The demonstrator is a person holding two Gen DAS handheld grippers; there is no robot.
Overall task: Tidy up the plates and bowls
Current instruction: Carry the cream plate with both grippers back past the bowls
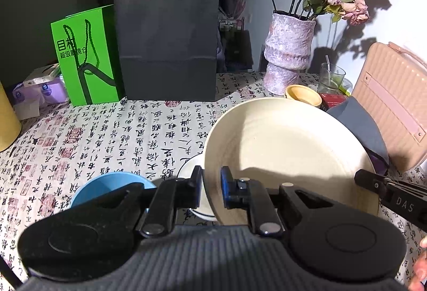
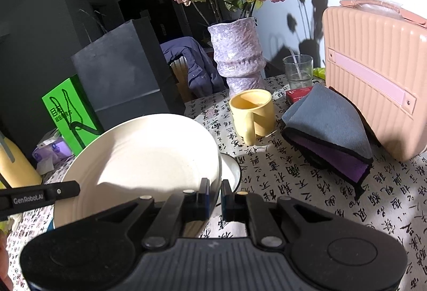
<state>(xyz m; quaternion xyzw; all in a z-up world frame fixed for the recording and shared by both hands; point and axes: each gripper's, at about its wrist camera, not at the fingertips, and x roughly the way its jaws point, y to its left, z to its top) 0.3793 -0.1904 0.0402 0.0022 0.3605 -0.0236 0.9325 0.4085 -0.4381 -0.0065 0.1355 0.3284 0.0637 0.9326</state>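
Observation:
A large cream plate [image 1: 288, 152] [image 2: 144, 157] hangs tilted above the patterned tablecloth, held at opposite edges. My left gripper [image 1: 210, 180] is shut on its left rim. My right gripper [image 2: 214, 191] is shut on its right rim. Each gripper's finger shows at the far edge of the other's view: the right one [image 1: 373, 184], the left one [image 2: 53, 192]. Below the plate sits a white dish with a dark rim [image 1: 190, 170] [image 2: 232, 170], mostly hidden. A blue bowl [image 1: 112, 187] rests on the table to the left of it.
A yellow mug [image 2: 253, 109], a folded grey and purple cloth [image 2: 328, 130] and a pink ribbed case [image 2: 373, 77] stand to the right. At the back are a lilac vase [image 2: 237, 56], a glass [image 2: 297, 69], a black paper bag [image 1: 168, 37] and a green bag [image 1: 85, 56].

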